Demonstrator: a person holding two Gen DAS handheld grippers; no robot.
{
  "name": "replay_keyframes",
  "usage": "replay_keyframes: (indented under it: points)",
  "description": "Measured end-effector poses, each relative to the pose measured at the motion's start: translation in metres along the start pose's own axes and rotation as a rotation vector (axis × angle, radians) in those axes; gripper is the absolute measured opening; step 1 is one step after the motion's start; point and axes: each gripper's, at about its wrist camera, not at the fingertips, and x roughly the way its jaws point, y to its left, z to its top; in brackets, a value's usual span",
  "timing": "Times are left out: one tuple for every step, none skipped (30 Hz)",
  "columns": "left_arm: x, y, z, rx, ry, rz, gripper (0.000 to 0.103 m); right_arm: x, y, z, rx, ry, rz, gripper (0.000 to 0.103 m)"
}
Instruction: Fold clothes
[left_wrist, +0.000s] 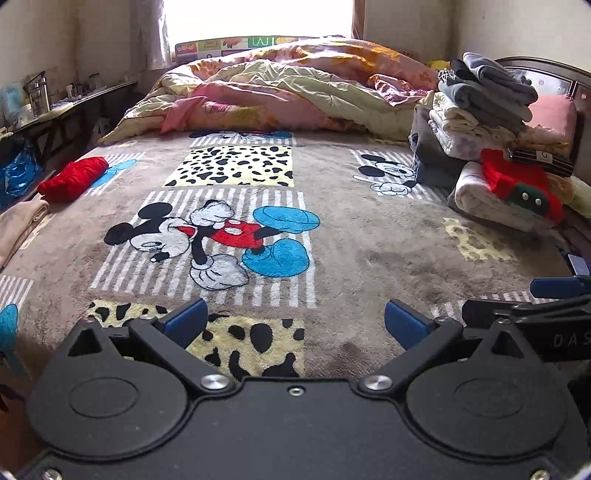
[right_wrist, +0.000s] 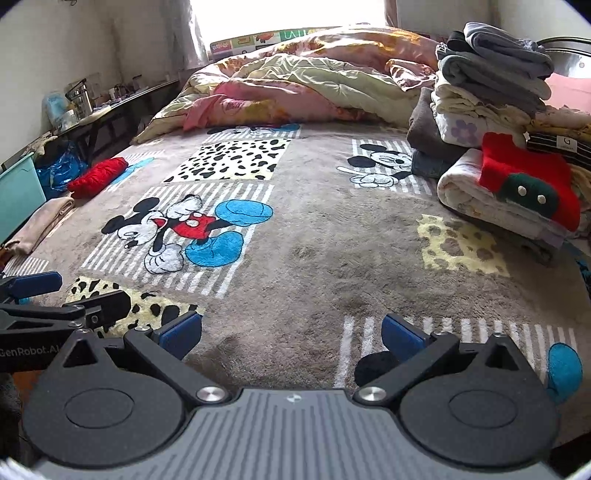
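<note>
Blue-padded, the left gripper (left_wrist: 295, 321) and right gripper (right_wrist: 291, 332) both hover spread wide and empty above the cartoon blanket (right_wrist: 314, 236), while the folded clothes pile (right_wrist: 491, 92) and what looks like a red sweater (right_wrist: 524, 177) sit far right.

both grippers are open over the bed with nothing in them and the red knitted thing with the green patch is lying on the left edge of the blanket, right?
Not quite. The left hand-held gripper and right hand-held gripper are open and empty, but the red knit with the green patch lies on the clothes pile at the right side of the bed, as the right wrist view shows. The red item at the left edge has no visible green patch.
</note>
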Motion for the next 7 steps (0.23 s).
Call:
replay_keyframes:
  points:
    - [-0.0005, 0.0000, -0.0001, 0.001, -0.002, 0.003, 0.103, 0.0002, 0.0005, -0.0001, -0.001, 0.000, 0.000, 0.103]
    - [-0.0009, -0.0002, -0.0003, 0.002, -0.004, 0.006, 0.103, 0.0004, 0.0008, -0.0002, -0.001, 0.000, 0.000, 0.103]
    - [-0.0013, -0.0003, -0.0009, 0.002, -0.007, 0.005, 0.103, 0.0008, 0.0007, -0.0003, 0.000, 0.001, 0.001, 0.103]
    - [-0.0021, 0.0002, -0.0017, -0.002, -0.011, 0.000, 0.103, 0.0013, 0.0004, -0.0004, 0.002, 0.004, 0.004, 0.103]
    - [-0.0029, 0.0006, -0.0025, -0.006, -0.016, -0.007, 0.103, 0.0015, 0.0001, -0.0005, 0.003, 0.005, 0.004, 0.103]
    - [-0.0035, 0.0014, -0.0031, -0.015, -0.019, -0.018, 0.103, 0.0014, 0.0002, -0.0006, 0.003, 0.005, 0.003, 0.103]
    - [-0.0034, 0.0025, -0.0032, -0.028, -0.017, -0.029, 0.103, 0.0015, 0.0002, -0.0009, 0.003, 0.005, 0.001, 0.103]
